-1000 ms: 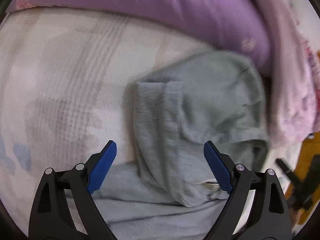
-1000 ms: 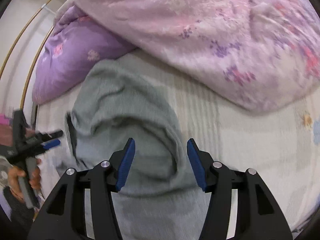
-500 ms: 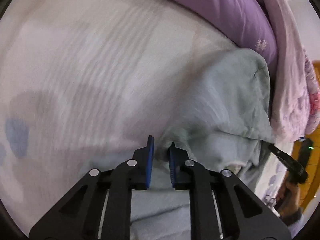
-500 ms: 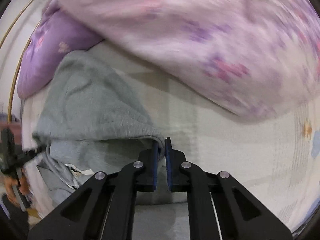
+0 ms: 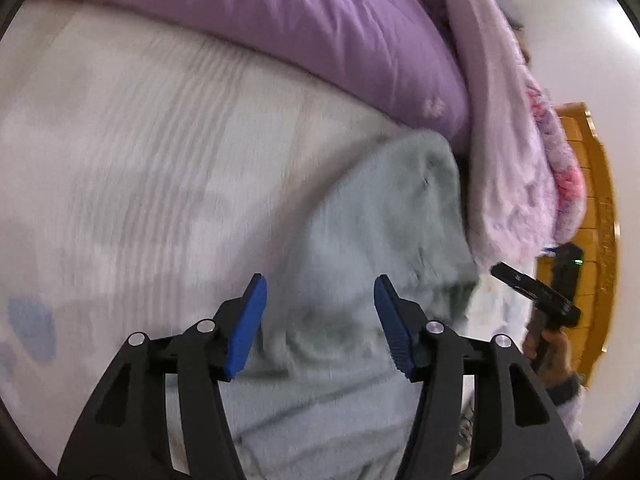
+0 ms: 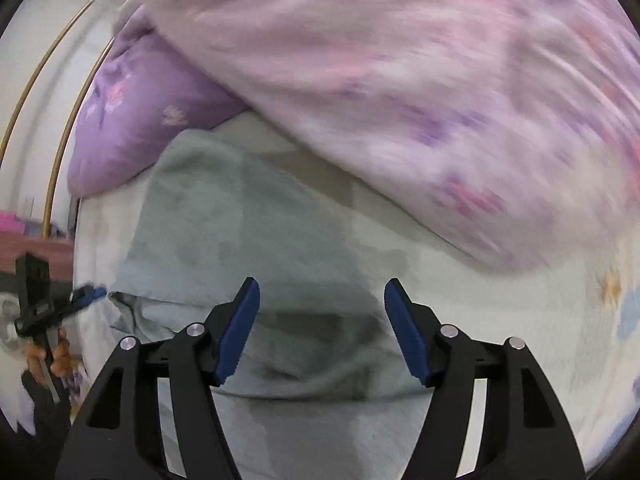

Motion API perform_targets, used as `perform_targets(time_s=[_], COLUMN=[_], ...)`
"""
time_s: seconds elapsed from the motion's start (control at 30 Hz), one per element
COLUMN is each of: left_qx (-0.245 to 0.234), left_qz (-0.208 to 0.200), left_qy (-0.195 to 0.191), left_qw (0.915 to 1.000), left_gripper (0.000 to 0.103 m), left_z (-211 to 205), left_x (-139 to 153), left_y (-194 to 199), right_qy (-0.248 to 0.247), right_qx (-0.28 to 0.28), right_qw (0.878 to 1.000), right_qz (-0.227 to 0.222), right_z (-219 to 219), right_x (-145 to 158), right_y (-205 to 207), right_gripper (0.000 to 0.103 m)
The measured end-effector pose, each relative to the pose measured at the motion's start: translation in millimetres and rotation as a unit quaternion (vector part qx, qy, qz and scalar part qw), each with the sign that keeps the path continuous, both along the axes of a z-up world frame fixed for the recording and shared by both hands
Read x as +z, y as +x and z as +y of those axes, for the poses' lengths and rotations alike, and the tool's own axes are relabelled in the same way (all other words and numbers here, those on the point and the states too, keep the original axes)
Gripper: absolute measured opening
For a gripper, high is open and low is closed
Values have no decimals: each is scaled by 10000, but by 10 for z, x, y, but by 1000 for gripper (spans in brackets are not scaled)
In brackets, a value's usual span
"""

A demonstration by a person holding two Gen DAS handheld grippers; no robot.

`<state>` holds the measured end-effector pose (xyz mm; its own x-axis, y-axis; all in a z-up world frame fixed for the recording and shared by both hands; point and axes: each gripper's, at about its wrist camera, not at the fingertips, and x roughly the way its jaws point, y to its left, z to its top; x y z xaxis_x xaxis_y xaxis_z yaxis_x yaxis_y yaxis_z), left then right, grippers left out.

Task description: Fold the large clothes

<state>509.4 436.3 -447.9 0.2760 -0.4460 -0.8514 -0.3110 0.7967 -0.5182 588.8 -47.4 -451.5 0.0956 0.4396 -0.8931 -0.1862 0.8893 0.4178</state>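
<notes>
Garment: grey, folded over, lying on the bed near its pillow end, beside the pink quilt.
Your left gripper: jaws opening, pads apart above the garment, gripping nothing.
Your right gripper: jaws opening over the garment's folded edge, pads clear of the cloth, nothing held.
Both views blurred.
</notes>
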Motion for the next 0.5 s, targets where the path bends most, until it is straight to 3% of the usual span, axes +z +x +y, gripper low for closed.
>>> perform_targets(time_s=[0.17,0.23,0.33,0.37,0.4,0.43,0.5], left_qx=[-260,-571,-604,-557,-547,-521,-380], left_qz=[558,590,823,789,665,556,122], left_qy=[331,819,1143,1203,1193,1141,1212], left_qw=[9976,9933,9882,9880,9891,9905,9918], left_gripper=[57,57,55,38,23,9,7], left_z=[-276,-363,-459,-465,-487,-490,-476], left_x=[-418,-457,-601,-601,-567,-513,-277], left_y=[501,518,617,635,655,657,582], right_qy=[-59,-334,-429,-301,-199,-127,35], right_qx=[273,335,249,169,152,130,119], right_qw=[9996,9988,9987,9992,9995,9997,9998], right_qz=[86,136,153,210,187,171,-172], right_z=[408,487,504,473,451,435,383], right_x=[-225,-314,-498,-549,-566,-565,-417], right_y=[251,327,417,426,418,408,314], right_gripper=[62,62,61,43,9,6,4])
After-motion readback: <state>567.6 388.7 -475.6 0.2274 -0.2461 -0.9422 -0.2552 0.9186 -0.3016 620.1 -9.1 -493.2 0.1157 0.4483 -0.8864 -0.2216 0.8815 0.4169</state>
